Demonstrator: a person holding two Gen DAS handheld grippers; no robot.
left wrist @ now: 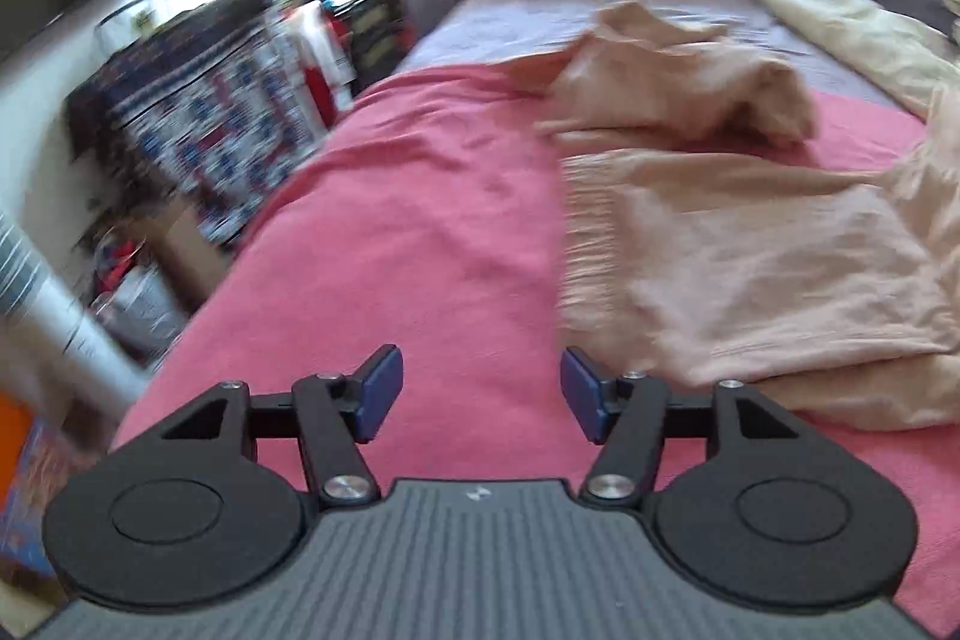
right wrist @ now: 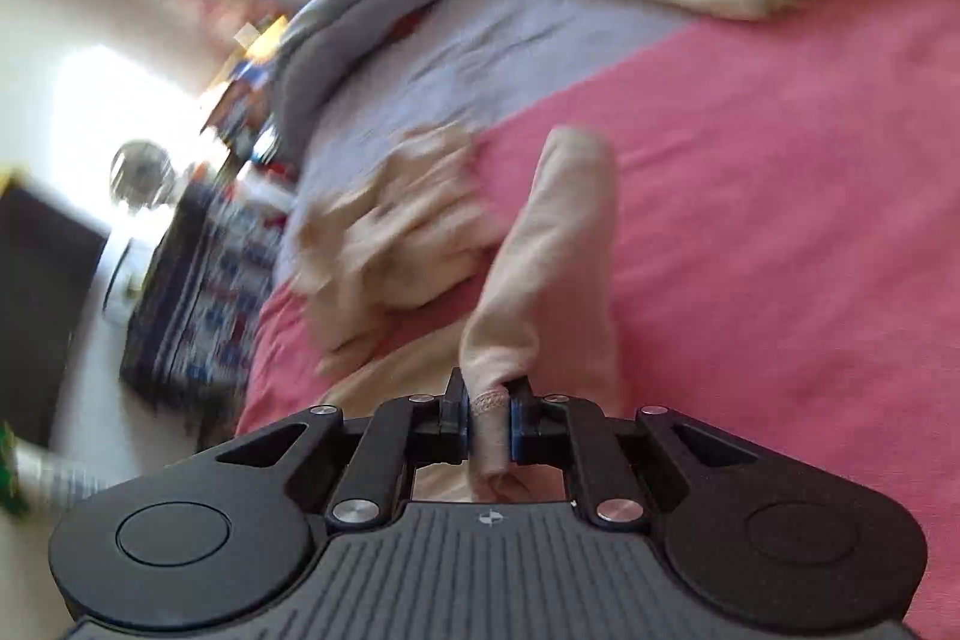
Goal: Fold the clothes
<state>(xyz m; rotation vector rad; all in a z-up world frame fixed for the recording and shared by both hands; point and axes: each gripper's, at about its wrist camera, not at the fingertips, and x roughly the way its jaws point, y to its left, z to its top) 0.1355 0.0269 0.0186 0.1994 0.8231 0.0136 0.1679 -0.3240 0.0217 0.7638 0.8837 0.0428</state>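
Left gripper [left wrist: 481, 394] apart, empty, above pink bedspread [left wrist: 390, 232]; right gripper [right wrist: 487, 421] clamped on beige garment [right wrist: 540, 280] over same bedspread.

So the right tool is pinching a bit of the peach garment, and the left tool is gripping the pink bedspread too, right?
Not quite. The right tool does pinch the peach garment, but the left tool grips nothing: the left wrist view shows its jaws apart above the pink bedspread, with nothing between them.

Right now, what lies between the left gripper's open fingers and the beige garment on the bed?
In the left wrist view, only bare pink bedcover separates the empty left gripper from the beige garment.
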